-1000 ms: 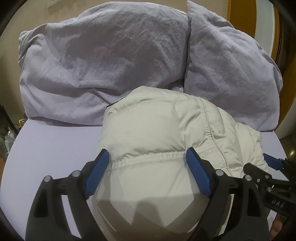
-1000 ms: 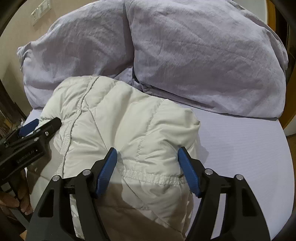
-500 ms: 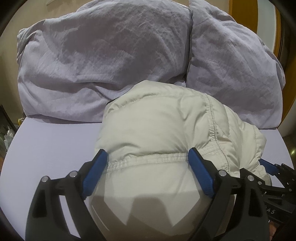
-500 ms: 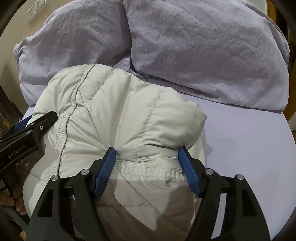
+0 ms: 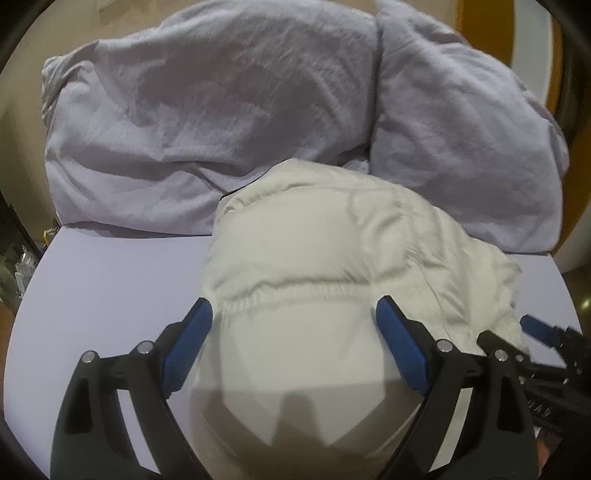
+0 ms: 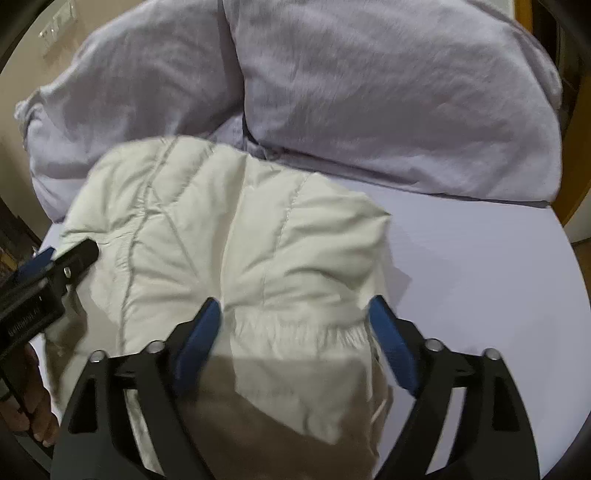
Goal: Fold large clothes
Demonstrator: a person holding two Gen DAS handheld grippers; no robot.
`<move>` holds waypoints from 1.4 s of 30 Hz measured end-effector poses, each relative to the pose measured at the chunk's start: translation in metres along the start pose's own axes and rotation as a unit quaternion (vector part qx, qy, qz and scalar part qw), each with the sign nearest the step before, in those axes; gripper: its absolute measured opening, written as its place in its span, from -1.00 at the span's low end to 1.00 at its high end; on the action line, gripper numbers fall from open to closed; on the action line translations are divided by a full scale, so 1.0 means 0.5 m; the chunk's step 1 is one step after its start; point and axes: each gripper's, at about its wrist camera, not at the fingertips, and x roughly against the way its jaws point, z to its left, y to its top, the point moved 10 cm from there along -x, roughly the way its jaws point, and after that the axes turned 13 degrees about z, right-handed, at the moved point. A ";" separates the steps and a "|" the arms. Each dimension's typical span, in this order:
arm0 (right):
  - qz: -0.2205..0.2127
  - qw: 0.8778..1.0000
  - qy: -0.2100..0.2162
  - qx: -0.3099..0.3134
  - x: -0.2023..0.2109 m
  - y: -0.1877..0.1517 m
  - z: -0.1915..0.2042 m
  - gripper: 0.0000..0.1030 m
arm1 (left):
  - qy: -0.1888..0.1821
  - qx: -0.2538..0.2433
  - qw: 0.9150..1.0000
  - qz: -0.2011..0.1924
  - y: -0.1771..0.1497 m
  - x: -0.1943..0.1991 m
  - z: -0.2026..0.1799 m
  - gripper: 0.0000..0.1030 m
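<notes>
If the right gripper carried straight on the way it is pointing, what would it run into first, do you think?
The right gripper stands open over the cream puffer jacket, so it would likely press into that first; the lilac pillows lie beyond. Depth is hard to judge.

Your cream puffer jacket (image 5: pixel 314 258) runs off the bottom edge in both wrist views, so its lower part is unseen. It covers the near pillow seams — where the two lilac pillows (image 6: pixel 388 92) meet the bedsheet (image 6: pixel 480 277) is hidden. The wall switch plate (image 6: pixel 59 24) (top left) is too blurred to read.
</notes>
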 end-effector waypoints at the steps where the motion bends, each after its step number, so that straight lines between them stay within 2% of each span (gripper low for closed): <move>1: -0.003 1.000 0.002 0.001 0.012 -0.004 0.000 0.83 | -0.003 -0.006 1.000 -0.003 -0.008 0.015 -0.001 0.76; 4: -0.015 1.000 -0.008 0.008 0.069 -0.032 0.006 0.97 | -0.014 -0.020 1.000 -0.007 -0.046 0.063 0.006 0.87; 8: -0.012 1.000 -0.007 0.019 0.122 -0.077 0.024 0.97 | -0.023 -0.024 0.999 -0.003 -0.114 0.118 0.031 0.90; 15: -0.022 0.999 0.003 0.050 0.202 -0.201 0.068 0.97 | -0.045 -0.014 0.999 -0.010 -0.216 0.202 0.060 0.90; 19: -0.019 0.999 -0.010 0.029 0.221 -0.253 0.065 0.97 | -0.059 -0.004 0.998 -0.012 -0.256 0.235 0.066 0.90; 22: -0.023 1.000 0.000 0.015 0.234 -0.285 0.066 0.97 | -0.069 0.002 0.997 -0.017 -0.282 0.260 0.064 0.90; 29: -0.063 0.998 0.015 -0.003 0.273 -0.305 0.074 0.97 | -0.069 0.005 0.997 -0.022 -0.331 0.290 0.055 0.96; 35: -0.064 0.998 0.020 0.013 0.273 -0.322 0.097 0.97 | -0.083 0.011 0.996 -0.023 -0.353 0.296 0.051 0.96; 42: -0.070 0.997 0.022 -0.001 0.285 -0.337 0.089 0.97 | -0.102 0.012 0.994 -0.034 -0.361 0.314 0.041 0.96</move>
